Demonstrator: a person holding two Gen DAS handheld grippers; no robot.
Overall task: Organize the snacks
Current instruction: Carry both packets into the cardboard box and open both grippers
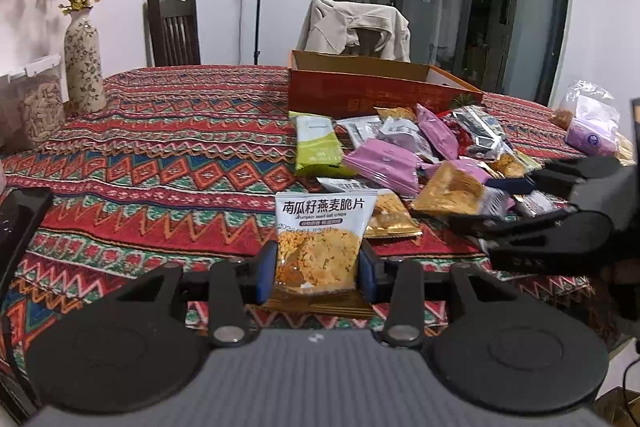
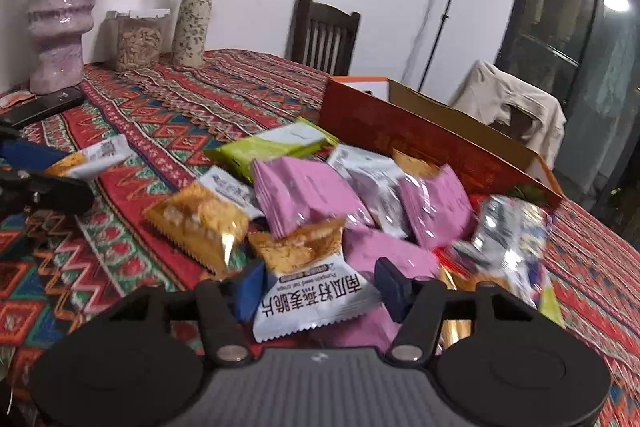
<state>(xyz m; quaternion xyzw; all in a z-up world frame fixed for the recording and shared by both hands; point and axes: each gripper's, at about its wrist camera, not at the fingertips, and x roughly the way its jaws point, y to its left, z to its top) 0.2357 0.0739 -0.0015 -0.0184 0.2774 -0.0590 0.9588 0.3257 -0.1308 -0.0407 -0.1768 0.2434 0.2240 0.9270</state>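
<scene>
My left gripper (image 1: 318,269) is shut on a white oat-crisp packet (image 1: 320,239), held upright above the patterned tablecloth (image 1: 160,155); the same packet shows at the left of the right wrist view (image 2: 94,159). My right gripper (image 2: 320,289) has its blue pads around another white oat-crisp packet (image 2: 312,291) at the near edge of the snack pile (image 2: 340,195), with a small gap on the right side. The right gripper also shows in the left wrist view (image 1: 532,203). An open orange box (image 1: 372,87) stands behind the pile.
A floral vase (image 1: 82,63) and a clear jar (image 1: 32,103) stand at the table's far left. A purple vase (image 2: 60,23) and a black phone (image 2: 44,105) are near them. A plastic bag (image 1: 592,123) lies at the right. Chairs stand behind the table.
</scene>
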